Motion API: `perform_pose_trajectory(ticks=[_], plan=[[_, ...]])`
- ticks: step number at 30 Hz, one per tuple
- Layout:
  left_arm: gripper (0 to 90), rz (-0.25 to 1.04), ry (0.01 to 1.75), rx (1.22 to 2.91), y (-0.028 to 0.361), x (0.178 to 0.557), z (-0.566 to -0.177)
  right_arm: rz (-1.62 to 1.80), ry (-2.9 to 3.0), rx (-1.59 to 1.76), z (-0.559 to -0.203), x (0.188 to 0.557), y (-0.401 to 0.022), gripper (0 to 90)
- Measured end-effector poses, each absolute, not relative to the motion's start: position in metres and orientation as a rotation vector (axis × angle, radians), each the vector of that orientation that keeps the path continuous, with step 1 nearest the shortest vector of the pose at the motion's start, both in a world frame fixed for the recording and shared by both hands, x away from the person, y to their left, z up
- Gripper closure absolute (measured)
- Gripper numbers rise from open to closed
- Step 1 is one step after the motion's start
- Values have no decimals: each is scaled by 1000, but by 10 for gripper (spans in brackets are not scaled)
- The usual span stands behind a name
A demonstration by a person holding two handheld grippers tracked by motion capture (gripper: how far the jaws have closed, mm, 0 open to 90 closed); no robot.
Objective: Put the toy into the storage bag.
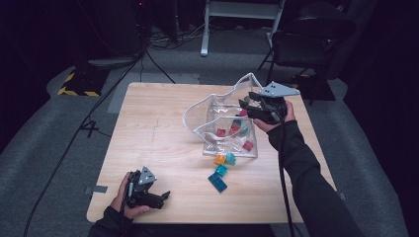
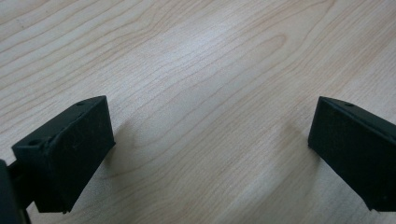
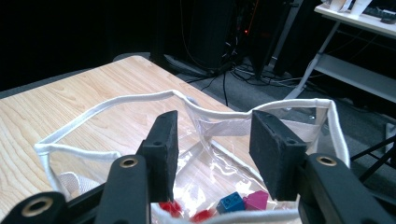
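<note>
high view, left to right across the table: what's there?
Left gripper → dark blue brick → clear bag with bricks inside → right gripper at the bag's rim.

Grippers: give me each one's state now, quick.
Left gripper: open, nothing between the jaws, over bare table.
Right gripper: open at the clear bag, pads not pressing on it.

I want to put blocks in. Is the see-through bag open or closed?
Open. The clear bag's white rim gapes wide, and colored blocks show down inside it.
</note>
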State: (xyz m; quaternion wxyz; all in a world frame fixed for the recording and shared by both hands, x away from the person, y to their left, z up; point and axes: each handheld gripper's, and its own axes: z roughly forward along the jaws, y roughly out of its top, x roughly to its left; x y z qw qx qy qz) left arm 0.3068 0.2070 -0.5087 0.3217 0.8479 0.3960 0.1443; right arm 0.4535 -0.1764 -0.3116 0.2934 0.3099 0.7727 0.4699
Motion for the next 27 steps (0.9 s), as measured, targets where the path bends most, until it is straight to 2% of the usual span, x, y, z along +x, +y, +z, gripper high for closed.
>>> perform_pose_trajectory(ticks=[15,27], plan=[[5,380,1040,2228,207,307,-509,1286,2045,789,-307,425,-208,529],[5,380,1040,2228,207,307,-509,1312,2080,762,-330,394,-235,524]])
